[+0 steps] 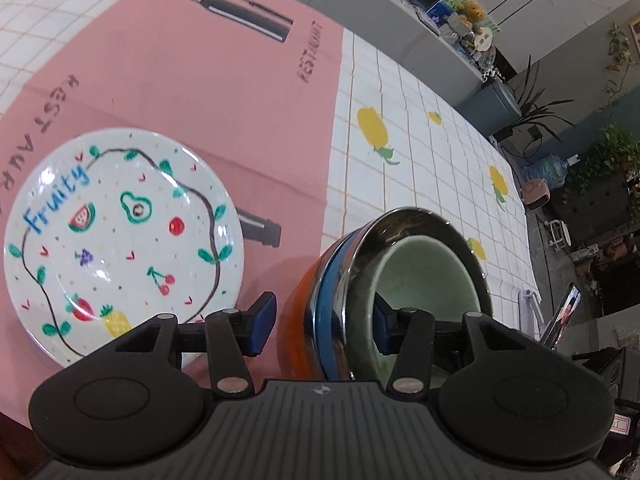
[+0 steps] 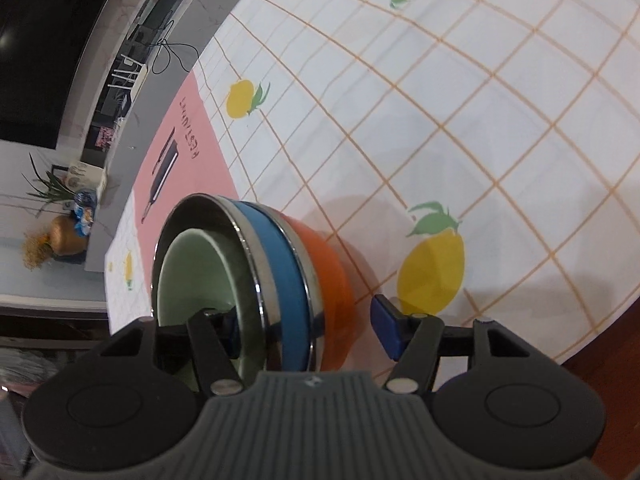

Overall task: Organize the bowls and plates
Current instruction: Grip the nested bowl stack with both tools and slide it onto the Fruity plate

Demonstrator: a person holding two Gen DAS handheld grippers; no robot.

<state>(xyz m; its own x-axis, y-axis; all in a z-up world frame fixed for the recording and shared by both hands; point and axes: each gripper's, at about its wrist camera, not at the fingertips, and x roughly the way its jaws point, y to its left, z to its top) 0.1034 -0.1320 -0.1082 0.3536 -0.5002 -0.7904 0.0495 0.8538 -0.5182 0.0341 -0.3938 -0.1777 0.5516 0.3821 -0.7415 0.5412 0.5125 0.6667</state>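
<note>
Two tongs straddle opposite sides of one nested bowl stack (image 1: 360,280), which sits low and centre-right in the left wrist view and low and centre-left in the right wrist view. From outside in, the stack is read as an orange bowl (image 2: 324,264), a blue-banded steel bowl (image 2: 280,264) and a pale green bowl (image 1: 424,276) innermost.

Left tongs (image 1: 320,320): jaws partly open, one blue pad (image 1: 262,322) outside the orange wall, the other inside the green bowl; no pad is seen pressing, so nothing is judged held yet. Right tongs (image 2: 308,330): same setup mirrored, one pad down inside the stack, the outer pad (image 2: 386,330) clear of the orange wall with a gap showing. Also partly open, not gripping.

For a clean step, both tongs should be closed evenly on the walls, deep enough that all three rims are caught, and the stack lifted level so the inner bowls are not slid out. The steel rim looks slippery; a shallow bite could be lost.

Around, left to right in the left wrist view: a fruit-painted plate (image 1: 120,240) lies flat at lower left on a pink placemat (image 1: 200,80), just beside the left tongs and near the stack, so a sideways swing could clip it. The tiled lemon cloth (image 1: 420,140) covers the surface to the right, bare there. A phone on a stand (image 1: 564,316) is at the far right edge.
</note>
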